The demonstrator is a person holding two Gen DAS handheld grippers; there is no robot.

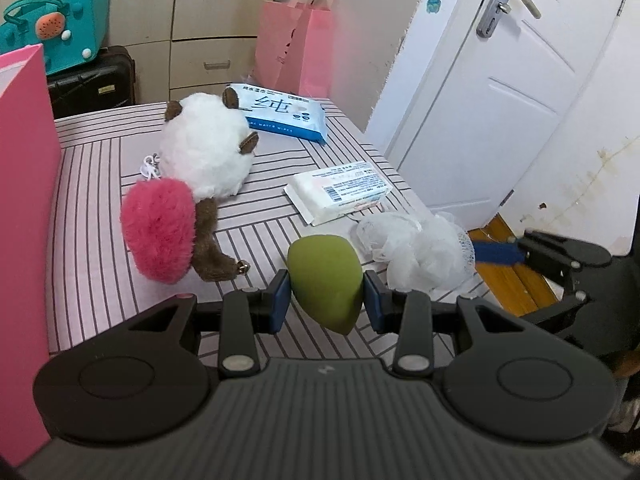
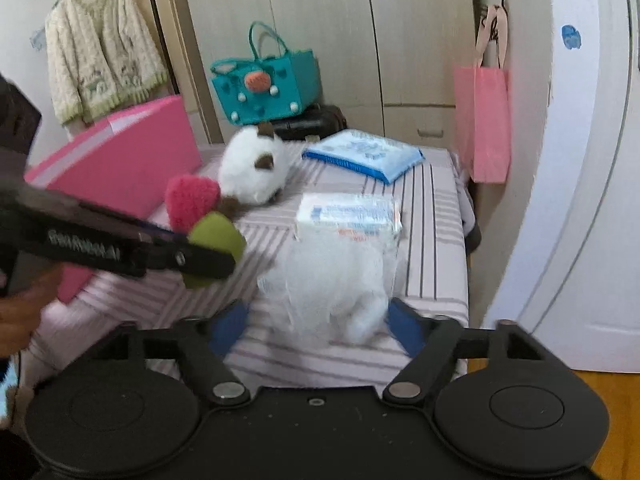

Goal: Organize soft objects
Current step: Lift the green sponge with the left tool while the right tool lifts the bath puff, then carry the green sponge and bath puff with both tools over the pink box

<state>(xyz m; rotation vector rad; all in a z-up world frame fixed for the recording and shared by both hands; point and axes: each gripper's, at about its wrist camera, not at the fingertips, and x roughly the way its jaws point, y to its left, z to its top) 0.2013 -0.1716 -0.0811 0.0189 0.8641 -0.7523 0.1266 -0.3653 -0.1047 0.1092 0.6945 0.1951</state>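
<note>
My left gripper (image 1: 325, 298) is shut on a green makeup sponge (image 1: 326, 280) and holds it just above the striped table (image 1: 100, 200). The sponge also shows in the right wrist view (image 2: 218, 236). A white mesh bath puff (image 1: 420, 252) lies at the table's right front. My right gripper (image 2: 318, 324) is open, its blue pads on either side of the puff (image 2: 332, 280). A white and brown plush toy (image 1: 208, 148) and a pink fluffy pompom (image 1: 160, 232) lie to the left.
A blue wet-wipe pack (image 1: 280, 114) and a white tissue pack (image 1: 340, 192) lie on the table. A pink box (image 1: 24, 220) stands at the left edge. A pink paper bag (image 1: 296, 48), a teal bag (image 1: 56, 36) and a white door (image 1: 500, 80) stand behind.
</note>
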